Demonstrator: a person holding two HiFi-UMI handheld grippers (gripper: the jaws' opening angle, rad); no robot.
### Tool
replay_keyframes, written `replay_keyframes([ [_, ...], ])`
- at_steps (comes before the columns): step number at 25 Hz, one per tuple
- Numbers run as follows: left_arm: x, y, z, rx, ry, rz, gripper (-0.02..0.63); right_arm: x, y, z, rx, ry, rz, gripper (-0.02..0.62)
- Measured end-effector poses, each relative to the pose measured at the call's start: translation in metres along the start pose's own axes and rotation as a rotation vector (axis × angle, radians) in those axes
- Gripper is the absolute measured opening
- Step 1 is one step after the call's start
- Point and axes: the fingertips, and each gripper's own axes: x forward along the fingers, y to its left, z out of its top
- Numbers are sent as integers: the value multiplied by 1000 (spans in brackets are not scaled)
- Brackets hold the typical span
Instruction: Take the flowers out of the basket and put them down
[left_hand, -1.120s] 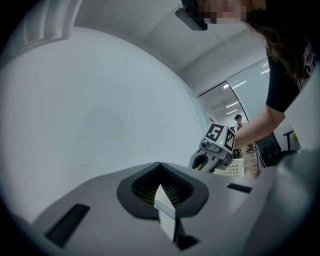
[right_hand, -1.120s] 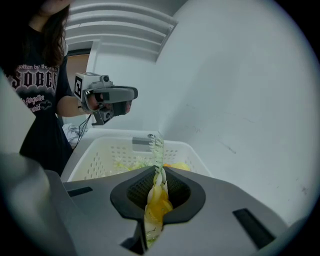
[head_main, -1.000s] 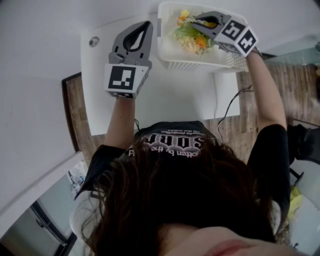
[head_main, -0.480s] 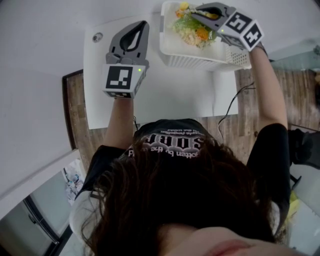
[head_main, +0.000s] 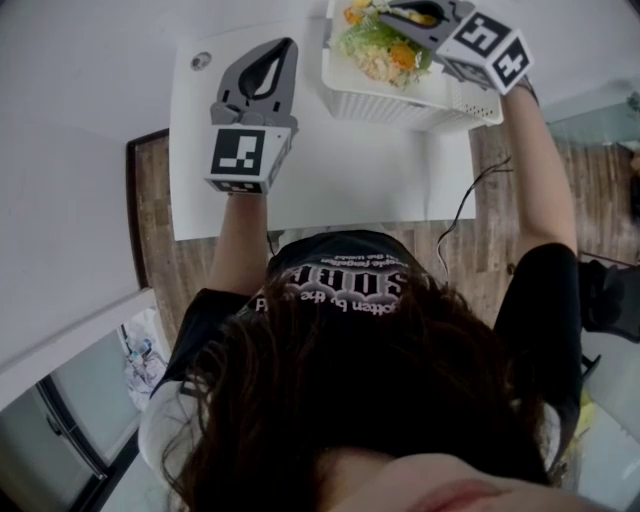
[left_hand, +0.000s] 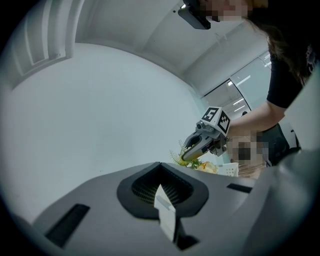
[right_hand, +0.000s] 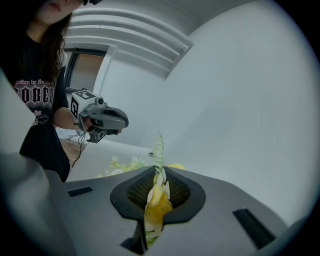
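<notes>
A bunch of yellow, orange and green flowers (head_main: 378, 48) hangs over the white slotted basket (head_main: 400, 106) at the table's far right. My right gripper (head_main: 388, 10) is shut on the bunch. In the right gripper view, yellow petals and a pale green sprig (right_hand: 156, 197) are pinched between the jaws, and more blossoms (right_hand: 122, 164) show below. My left gripper (head_main: 284, 46) hovers over the bare table, left of the basket, with its jaws together and nothing held. The left gripper view shows the right gripper (left_hand: 187, 156) holding the flowers (left_hand: 194, 163) above the basket (left_hand: 231, 170).
The white table (head_main: 340, 180) stands against a white wall and has a round grommet (head_main: 201, 60) at its far left corner. A black cable (head_main: 460, 215) hangs off the near right edge. Wooden floor lies on both sides of the table.
My right gripper has risen with the flower bunch and moved toward the far side of the basket. The left gripper has shifted slightly away from me over the table.
</notes>
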Motion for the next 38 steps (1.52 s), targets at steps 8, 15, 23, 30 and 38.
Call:
replay_keyframes([
  [8, -15, -15, 1, 26, 26, -16, 0, -4, 18, 10, -16, -18, 22, 40],
  [15, -25, -21, 3, 56, 31, -6, -2, -8, 27, 19, -31, -27, 26, 40],
  [23, -35, -20, 8, 65, 20, 1, -1, -5, 34, 27, -49, -38, 33, 40],
  [30, -64, 4, 20, 19, -21, 18, -2, 16, 50, 58, -72, -53, 55, 40],
  [38, -95, 23, 19, 43, 11, 119, -1, 26, 73, 88, -122, -89, 116, 40],
])
